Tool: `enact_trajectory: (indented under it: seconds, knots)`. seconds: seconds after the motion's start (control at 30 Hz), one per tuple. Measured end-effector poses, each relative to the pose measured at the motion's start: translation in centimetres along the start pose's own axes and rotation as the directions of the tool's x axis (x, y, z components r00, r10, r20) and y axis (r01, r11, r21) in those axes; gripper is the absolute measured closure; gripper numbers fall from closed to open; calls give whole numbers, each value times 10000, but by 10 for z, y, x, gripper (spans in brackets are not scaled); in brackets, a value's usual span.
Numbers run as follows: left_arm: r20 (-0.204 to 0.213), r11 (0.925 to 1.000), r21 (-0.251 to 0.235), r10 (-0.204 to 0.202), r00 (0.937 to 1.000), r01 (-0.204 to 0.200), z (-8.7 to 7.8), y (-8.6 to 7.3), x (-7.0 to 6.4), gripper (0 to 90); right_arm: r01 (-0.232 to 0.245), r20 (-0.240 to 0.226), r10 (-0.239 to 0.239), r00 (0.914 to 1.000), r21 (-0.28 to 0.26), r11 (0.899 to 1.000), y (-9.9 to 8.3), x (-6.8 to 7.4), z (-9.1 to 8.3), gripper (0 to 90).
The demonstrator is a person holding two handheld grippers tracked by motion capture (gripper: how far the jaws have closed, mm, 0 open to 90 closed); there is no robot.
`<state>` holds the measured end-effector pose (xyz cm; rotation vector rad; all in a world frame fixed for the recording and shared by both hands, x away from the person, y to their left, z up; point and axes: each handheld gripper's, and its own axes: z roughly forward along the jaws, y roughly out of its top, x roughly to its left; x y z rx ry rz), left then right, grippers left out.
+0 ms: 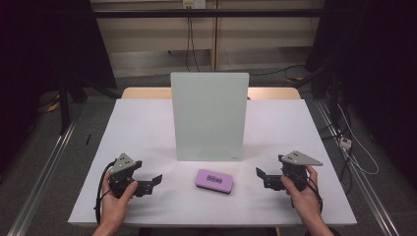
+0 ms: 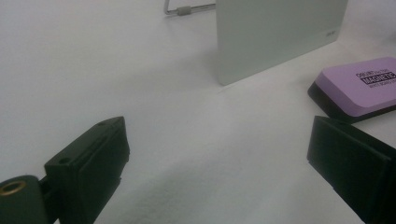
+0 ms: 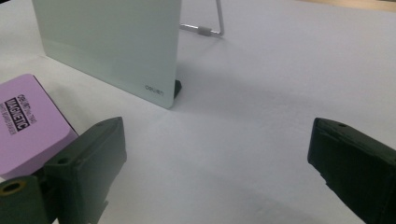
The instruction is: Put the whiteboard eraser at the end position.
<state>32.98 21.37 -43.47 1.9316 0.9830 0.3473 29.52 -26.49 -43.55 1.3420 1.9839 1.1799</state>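
High view: the purple eraser (image 1: pixel 214 180) lies lower centre, before the upright whiteboard (image 1: pixel 209 116); left gripper (image 1: pixel 155 180) and right gripper (image 1: pixel 259 173) flank it — both wide open, empty. Left gripper view: eraser (image 2: pixel 359 86) far right. Right gripper view: eraser (image 3: pixel 28 123) left edge — approach level, straddling its long sides.

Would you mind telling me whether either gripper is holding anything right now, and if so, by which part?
Nothing is held. The left gripper and the right gripper are both open, one on each side of the purple eraser, which lies untouched on the table.
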Motion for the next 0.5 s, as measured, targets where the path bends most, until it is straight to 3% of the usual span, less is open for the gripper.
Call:
enact_trajectory:
  seconds: [0.13, 0.2, 0.3, 0.43, 0.5]
  knots:
    - [-25, 9999, -112, -106, 9999, 105, -2, 0, 0, 54, -92, 166, 92, 9998, 38, 10000, -9, -2, 1, 52]
    - [-46, 9999, -146, -88, 10000, 88, -4, 0, -1, 54, 85, 354, -85, 9993, 0, 10000, -11, -2, 0, 55]
    - [-141, 9997, -210, -113, 9998, 110, -5, -1, 0, 54, -79, 293, 88, 9995, -325, 9994, -11, -4, -6, 51]
    - [-216, 9995, -263, -161, 9996, 155, -6, -1, 0, 53, 184, 375, -179, 9991, -137, 9997, -12, -3, -6, 50]
    - [-140, 9996, -254, -160, 9998, 156, -5, -1, 1, 53, 48, 225, -46, 9997, -129, 9999, -12, -2, -5, 50]
